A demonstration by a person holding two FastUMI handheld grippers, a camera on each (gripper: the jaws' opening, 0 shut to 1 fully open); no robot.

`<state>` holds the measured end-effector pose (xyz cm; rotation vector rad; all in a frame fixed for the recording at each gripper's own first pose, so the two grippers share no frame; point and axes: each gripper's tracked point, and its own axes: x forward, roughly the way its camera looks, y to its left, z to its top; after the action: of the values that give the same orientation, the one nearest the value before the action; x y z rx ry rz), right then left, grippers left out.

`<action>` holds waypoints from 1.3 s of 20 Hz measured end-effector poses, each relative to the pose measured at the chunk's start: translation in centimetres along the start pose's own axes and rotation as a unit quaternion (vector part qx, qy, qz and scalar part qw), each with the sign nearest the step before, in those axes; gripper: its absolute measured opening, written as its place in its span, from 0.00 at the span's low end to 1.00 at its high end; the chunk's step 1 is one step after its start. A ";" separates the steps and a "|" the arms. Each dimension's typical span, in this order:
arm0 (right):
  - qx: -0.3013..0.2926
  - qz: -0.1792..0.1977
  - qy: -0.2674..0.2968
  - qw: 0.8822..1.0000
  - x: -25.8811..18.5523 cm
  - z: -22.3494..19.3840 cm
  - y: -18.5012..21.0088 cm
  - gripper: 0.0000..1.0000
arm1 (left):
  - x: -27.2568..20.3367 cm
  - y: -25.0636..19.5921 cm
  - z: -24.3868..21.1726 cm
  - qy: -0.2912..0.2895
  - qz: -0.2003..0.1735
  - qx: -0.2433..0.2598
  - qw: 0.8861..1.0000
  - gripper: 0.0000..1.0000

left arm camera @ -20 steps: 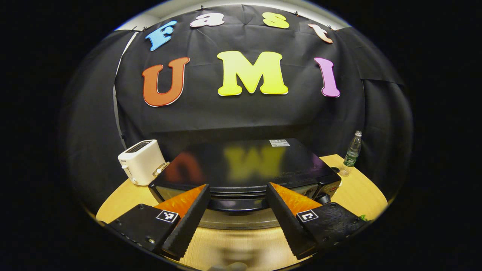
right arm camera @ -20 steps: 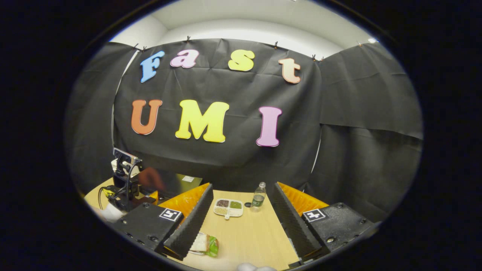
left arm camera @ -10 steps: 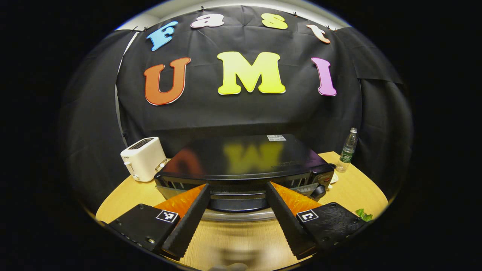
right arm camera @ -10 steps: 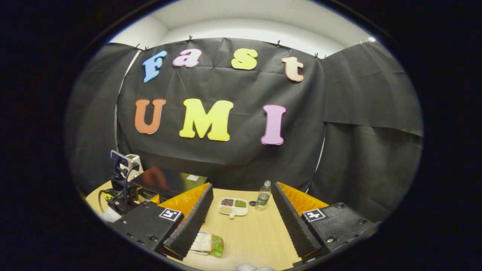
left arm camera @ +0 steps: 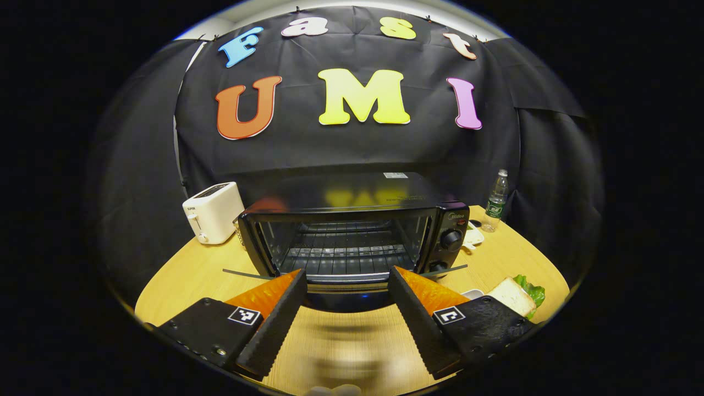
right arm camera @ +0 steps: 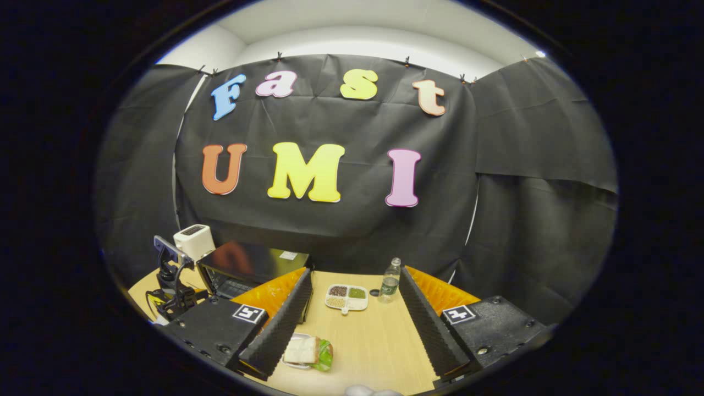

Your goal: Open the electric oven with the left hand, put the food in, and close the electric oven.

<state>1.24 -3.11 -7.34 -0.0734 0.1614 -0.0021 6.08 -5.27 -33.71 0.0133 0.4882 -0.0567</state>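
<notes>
Black electric oven (left arm camera: 352, 220) with door dropped open; left gripper (left arm camera: 346, 313) and right gripper (right arm camera: 355, 324), jaws apart, empty; sandwich with lettuce (right arm camera: 309, 351) on wooden table (right arm camera: 374, 352).

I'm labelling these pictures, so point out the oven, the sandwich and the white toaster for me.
oven (left arm camera: 451, 240), left gripper view, its front control knob.
sandwich (right arm camera: 304, 350), right gripper view, top bread slice.
white toaster (left arm camera: 215, 213), left gripper view, its side wall.

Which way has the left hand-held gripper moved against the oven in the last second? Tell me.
Yes. The left hand-held gripper has backed away from the oven and dropped lower: the oven's top filled the view before; now its open front and racks show.
</notes>
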 end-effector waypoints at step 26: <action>0.001 -0.001 0.059 0.998 0.0 -6.1 -0.4 1.00 | -1.2 -0.5 -12.9 0.111 -0.012 0.017 0.994 0.96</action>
<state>0.30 -3.98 -13.36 -0.0725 0.2784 -0.0090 -1.03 -5.34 -44.54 0.0471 0.7105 -0.0868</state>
